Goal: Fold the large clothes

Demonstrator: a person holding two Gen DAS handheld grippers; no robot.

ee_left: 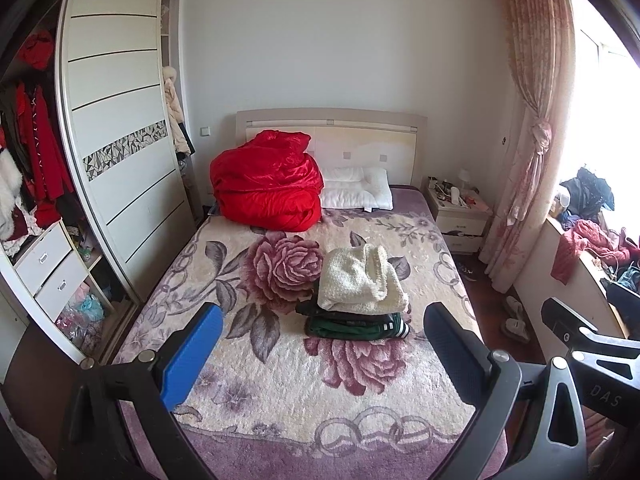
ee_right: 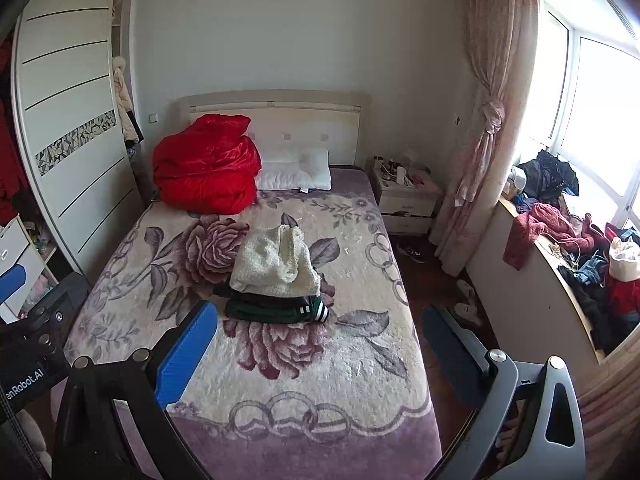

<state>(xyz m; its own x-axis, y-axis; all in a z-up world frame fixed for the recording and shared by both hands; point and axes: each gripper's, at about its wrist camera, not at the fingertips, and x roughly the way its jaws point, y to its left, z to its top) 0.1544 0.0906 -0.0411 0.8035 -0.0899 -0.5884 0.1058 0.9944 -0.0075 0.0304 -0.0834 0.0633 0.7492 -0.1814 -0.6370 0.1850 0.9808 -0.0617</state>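
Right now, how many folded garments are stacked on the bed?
3 that I can make out: a cream fleece on top, a dark garment under it, and a green one with striped cuffs at the bottom. Thinner layers may be hidden between them.

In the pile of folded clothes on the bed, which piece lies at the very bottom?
The dark green garment with white stripes at one end lies at the bottom. The cream fleece is on top, with a black piece between them.

Each tool (ee_left: 324, 356) — black frame, blue pads (ee_left: 192, 356), silver screws.
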